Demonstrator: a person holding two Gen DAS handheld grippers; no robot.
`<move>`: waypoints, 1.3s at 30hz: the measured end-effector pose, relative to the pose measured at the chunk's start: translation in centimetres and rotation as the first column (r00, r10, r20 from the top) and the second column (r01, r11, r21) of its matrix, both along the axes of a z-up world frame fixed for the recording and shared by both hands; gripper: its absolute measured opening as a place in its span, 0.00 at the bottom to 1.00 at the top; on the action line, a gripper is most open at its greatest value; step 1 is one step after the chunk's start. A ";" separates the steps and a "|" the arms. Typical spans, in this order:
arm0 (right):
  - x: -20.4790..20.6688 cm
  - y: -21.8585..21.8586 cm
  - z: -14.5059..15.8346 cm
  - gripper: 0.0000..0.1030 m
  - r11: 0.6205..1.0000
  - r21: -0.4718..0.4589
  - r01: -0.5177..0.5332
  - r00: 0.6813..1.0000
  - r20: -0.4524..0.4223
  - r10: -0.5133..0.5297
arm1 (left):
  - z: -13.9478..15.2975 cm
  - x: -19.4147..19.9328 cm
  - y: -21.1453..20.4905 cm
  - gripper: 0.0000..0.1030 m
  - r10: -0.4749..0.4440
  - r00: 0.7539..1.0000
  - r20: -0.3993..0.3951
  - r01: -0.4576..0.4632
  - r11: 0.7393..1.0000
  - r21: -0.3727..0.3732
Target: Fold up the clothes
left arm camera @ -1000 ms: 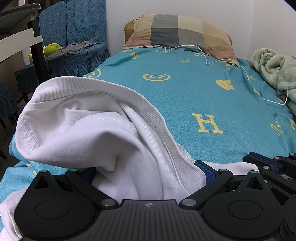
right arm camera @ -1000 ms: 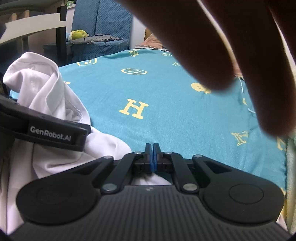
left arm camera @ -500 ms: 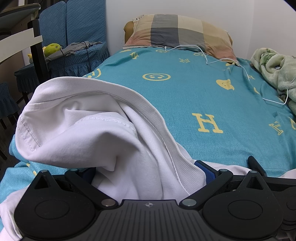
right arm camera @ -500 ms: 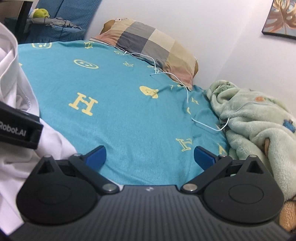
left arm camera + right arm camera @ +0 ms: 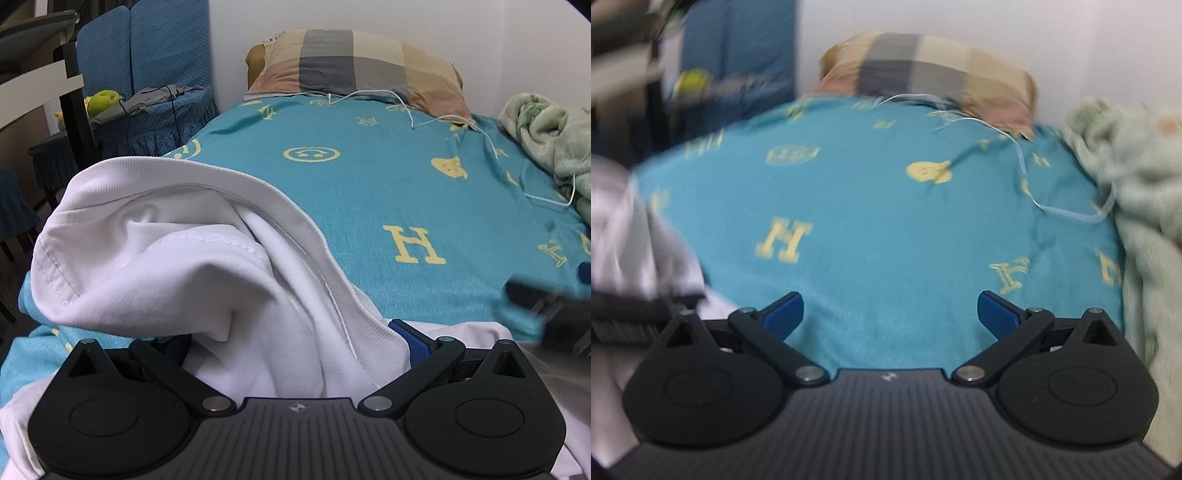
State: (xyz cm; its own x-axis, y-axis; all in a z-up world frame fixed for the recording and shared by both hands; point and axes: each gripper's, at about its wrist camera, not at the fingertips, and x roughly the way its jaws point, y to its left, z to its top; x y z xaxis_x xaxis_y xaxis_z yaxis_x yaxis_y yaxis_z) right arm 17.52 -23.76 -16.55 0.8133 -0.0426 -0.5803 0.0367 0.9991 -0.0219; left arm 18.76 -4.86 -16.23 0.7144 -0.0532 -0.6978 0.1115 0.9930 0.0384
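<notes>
Soft, even indoor light; sharp on the left wrist view, smeared on the right.

Lit evenly from above, without glare or hard shadows; only soft grey shading in the folds of the white garment (image 5: 207,266). Crisp across the teal bedsheet (image 5: 369,206) in the left view, apart from a dark blurred streak at the right edge. Motion-blurred throughout in the right view, worst at the left margin and on the pillow (image 5: 923,70). Bowed by fisheye, dark-cornered.

Plaid pillow (image 5: 354,66), white cable (image 5: 491,147) — green blanket (image 5: 546,144) beside.
</notes>
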 end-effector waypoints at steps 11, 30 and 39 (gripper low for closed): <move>-3.3 -0.8 4.8 0.23 0.972 0.222 -0.076 0.991 0.127 0.048 | 5.0 -2.8 2.2 0.96 -0.075 0.997 0.007 0.076 0.996 -0.048; -0.6 1.2 3.8 0.22 0.863 0.396 -0.313 0.949 0.092 0.301 | 14.0 -4.7 9.6 0.97 -0.005 0.990 0.140 0.033 0.979 -0.200; 1.8 5.5 1.6 0.66 0.845 0.344 -0.409 0.901 0.004 0.434 | 12.1 -2.5 12.9 0.92 0.052 0.998 0.041 -0.038 0.961 -0.276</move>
State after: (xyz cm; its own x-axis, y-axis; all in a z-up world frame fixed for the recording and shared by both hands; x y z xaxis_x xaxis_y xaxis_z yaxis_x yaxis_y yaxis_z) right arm 19.36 -18.31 -14.90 0.6651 0.4981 -0.5565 -0.3788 0.8671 0.3234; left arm 16.28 8.05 -4.16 0.7523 -0.2051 -0.6261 0.0712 0.9700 -0.2323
